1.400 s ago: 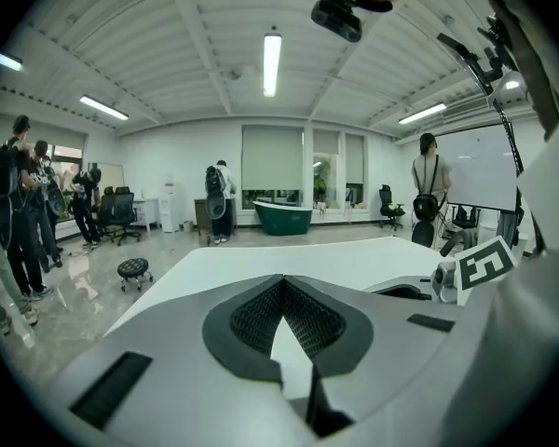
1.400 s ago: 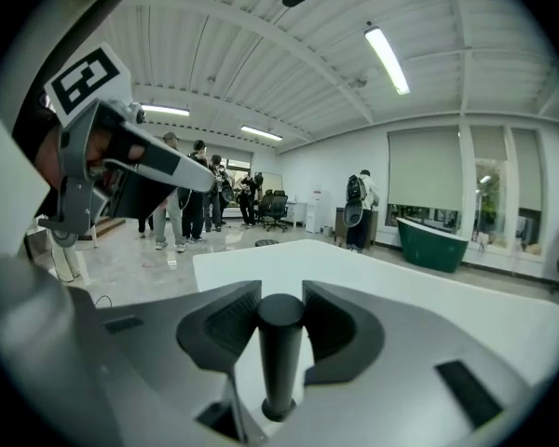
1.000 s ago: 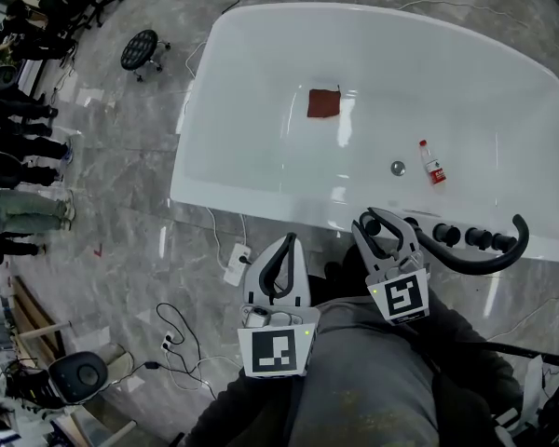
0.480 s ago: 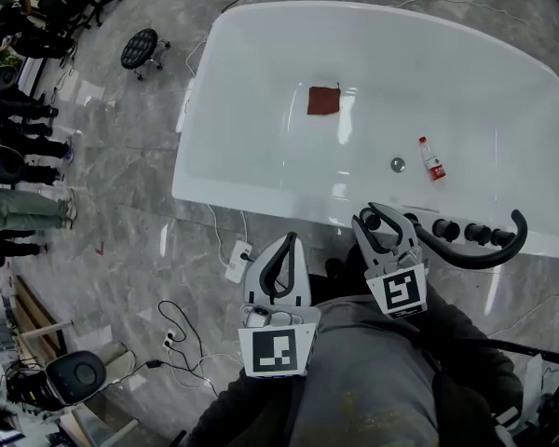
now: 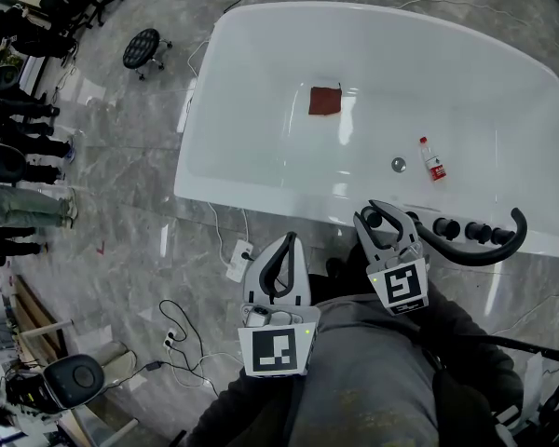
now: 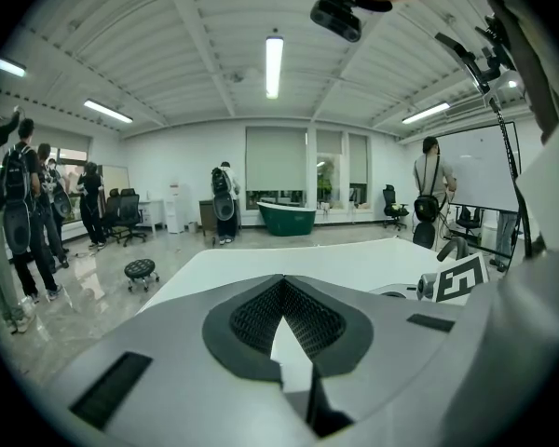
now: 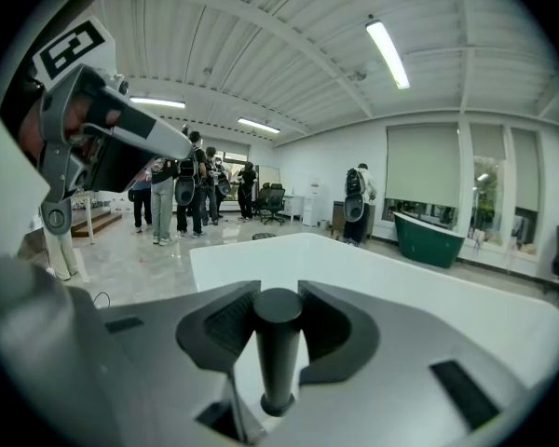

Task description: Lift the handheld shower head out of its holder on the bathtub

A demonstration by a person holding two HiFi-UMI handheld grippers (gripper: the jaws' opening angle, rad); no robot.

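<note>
Jaws of the right gripper (image 7: pixel 278 317) clamp on either side of the black cylindrical handle of the handheld shower head (image 7: pixel 277 361), which stands upright between them. Over on the left gripper (image 6: pixel 281 291), the jaws are pressed together at the tips with nothing held, and it hangs short of the tub's rim. From the head view, the shower handle is right at the near rim of the white bathtub (image 5: pixel 261 110), beside a row of black round knobs (image 5: pixel 466 233). Down in the tub lies a red-brown square cloth (image 5: pixel 324 101). Close to the round metal drain (image 5: pixel 398 166) is a small clear bottle with a red label (image 5: pixel 432 162).
</note>
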